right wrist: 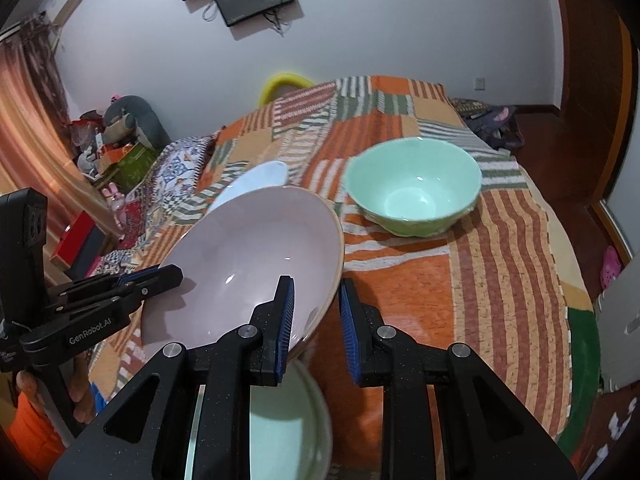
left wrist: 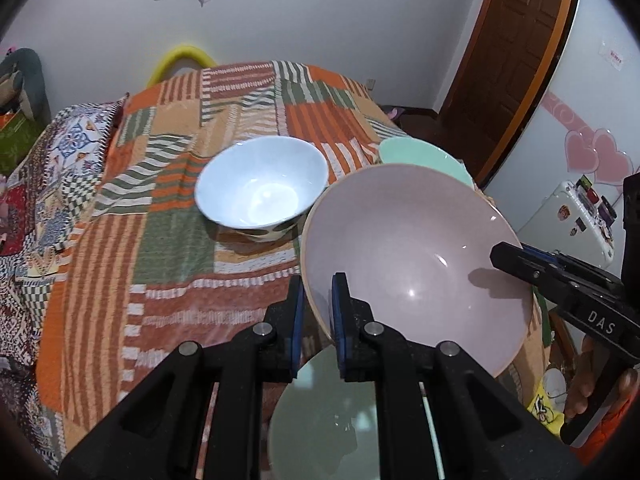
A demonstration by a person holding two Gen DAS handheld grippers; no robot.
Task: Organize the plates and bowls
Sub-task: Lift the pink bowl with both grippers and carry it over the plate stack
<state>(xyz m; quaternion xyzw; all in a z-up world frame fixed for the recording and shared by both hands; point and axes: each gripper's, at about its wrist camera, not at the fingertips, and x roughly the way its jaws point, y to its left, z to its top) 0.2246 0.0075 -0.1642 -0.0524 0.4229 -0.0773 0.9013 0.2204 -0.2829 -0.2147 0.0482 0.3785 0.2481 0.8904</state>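
Both grippers hold a large pink bowl point(left wrist: 416, 248) by opposite sides of its rim, tilted and lifted off the cloth. My left gripper point(left wrist: 319, 292) is shut on the near-left rim, one pad inside and one outside. My right gripper point(right wrist: 316, 300) is shut on the bowl's point(right wrist: 248, 264) right rim. Each gripper shows in the other's view: the right one point(left wrist: 500, 257), the left one point(right wrist: 170, 275). Under the pink bowl lies a pale green dish point(left wrist: 328, 420) point(right wrist: 288, 420). A white spotted bowl point(left wrist: 260, 184) point(right wrist: 260, 176) and a mint green bowl point(right wrist: 414, 186) point(left wrist: 420, 156) stand farther back.
A round table under an orange, green and white patchwork cloth point(left wrist: 160, 240) point(right wrist: 500, 280) carries everything; its edge drops off at the right. A person's hand point(left wrist: 592, 380) grips the right tool's handle. A wooden door point(left wrist: 516, 32) and a white fridge point(left wrist: 576, 208) stand beyond.
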